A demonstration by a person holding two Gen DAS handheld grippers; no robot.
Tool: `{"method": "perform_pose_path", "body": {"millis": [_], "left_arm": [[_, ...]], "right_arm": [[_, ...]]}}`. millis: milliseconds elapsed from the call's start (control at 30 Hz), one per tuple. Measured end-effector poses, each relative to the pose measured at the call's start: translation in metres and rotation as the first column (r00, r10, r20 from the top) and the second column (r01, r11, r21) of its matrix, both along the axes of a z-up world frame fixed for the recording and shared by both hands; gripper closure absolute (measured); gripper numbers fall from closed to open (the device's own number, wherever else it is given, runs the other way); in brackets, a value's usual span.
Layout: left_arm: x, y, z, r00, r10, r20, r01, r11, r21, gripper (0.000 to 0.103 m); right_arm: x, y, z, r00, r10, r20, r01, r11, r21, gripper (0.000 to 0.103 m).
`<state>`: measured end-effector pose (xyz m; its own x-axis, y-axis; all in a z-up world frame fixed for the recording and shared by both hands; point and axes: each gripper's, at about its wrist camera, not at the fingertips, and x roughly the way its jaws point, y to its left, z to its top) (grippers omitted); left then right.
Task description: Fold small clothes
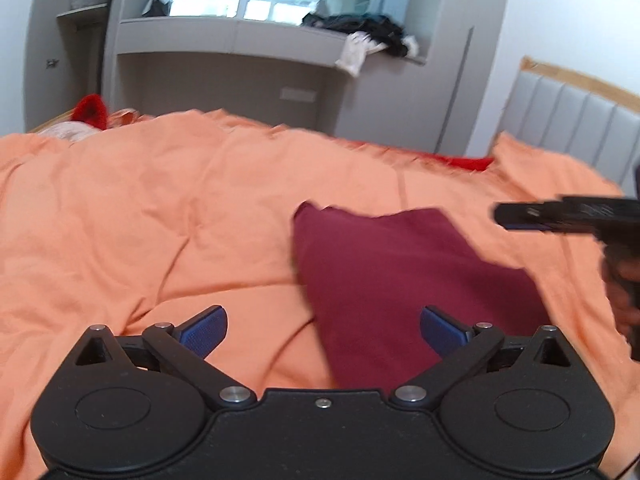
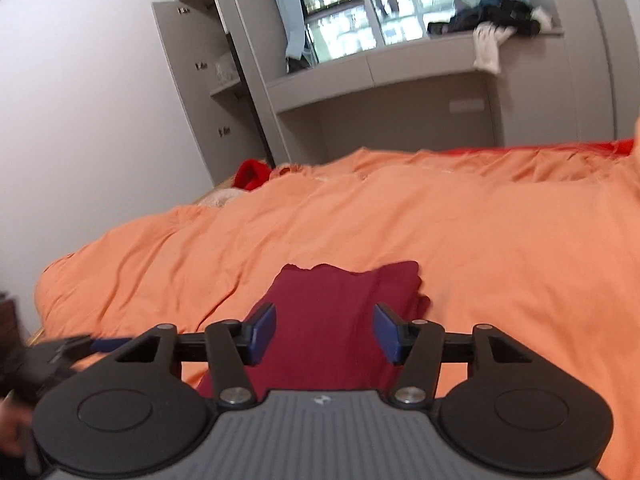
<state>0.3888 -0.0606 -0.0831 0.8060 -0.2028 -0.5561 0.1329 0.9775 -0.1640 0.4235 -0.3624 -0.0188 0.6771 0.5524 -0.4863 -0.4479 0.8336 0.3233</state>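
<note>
Here the maroon garment (image 2: pixel 336 320) lies flat beyond both grippers' parted fingers (image 2: pixel 264 332).

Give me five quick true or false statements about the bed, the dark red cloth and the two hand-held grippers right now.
1. The dark red cloth lies on an orange bedcover. True.
2. The left hand-held gripper is clamped on the cloth. False: its blue pads stand wide apart with nothing pinched between them.
3. The right hand-held gripper is open above the cloth. True.
4. The ledge under the window is bare. False: a heap of dark and white clothes sits on it.
5. The cloth is spread out flat in one layer. False: it lies folded into a compact shape.
</note>
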Motion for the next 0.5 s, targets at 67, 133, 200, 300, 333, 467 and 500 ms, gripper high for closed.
{"method": "perform_pose_path", "body": {"millis": [67, 133, 200, 300, 333, 467, 500], "left_arm": [[0.004, -0.001, -0.003, 1.000, 0.011, -0.027, -0.010, 0.999, 0.030, 0.001], [0.006, -0.002, -0.004, 0.999, 0.006, -0.046, -0.003, 0.998, 0.056, 0.001], [0.005, -0.002, -0.003, 0.999, 0.004, -0.046, -0.001, 0.997, 0.075, 0.001], [0.000, 0.000, 0.000, 0.999, -0.009, -0.039, 0.012, 0.997, 0.074, 0.001], [-0.001, 0.000, 0.000, 0.999, -0.012, -0.037, 0.014, 0.997, 0.071, 0.001], [-0.003, -0.001, 0.003, 0.999, -0.010, -0.037, 0.013, 0.998, 0.069, 0.001], [-0.005, -0.002, 0.005, 0.999, -0.011, -0.035, 0.014, 0.998, 0.069, 0.001]], "right_arm": [[0.025, 0.025, -0.016, 1.000, 0.022, -0.014, -0.023, 0.995, -0.092, 0.047], [0.041, 0.046, -0.040, 0.999, 0.023, -0.032, -0.029, 0.981, -0.191, 0.048], [0.052, 0.054, -0.062, 0.997, 0.003, -0.074, -0.021, 0.970, -0.243, 0.048], [0.053, 0.059, -0.077, 0.997, 0.006, -0.074, -0.027, 0.958, -0.287, 0.046], [0.053, 0.061, -0.077, 0.998, 0.014, -0.068, -0.034, 0.955, -0.296, 0.046], [0.034, 0.058, -0.047, 0.999, -0.013, -0.042, 0.002, 0.966, -0.257, 0.017], [0.025, 0.055, -0.034, 0.998, -0.052, -0.022, 0.045, 0.973, -0.228, 0.010]]}}
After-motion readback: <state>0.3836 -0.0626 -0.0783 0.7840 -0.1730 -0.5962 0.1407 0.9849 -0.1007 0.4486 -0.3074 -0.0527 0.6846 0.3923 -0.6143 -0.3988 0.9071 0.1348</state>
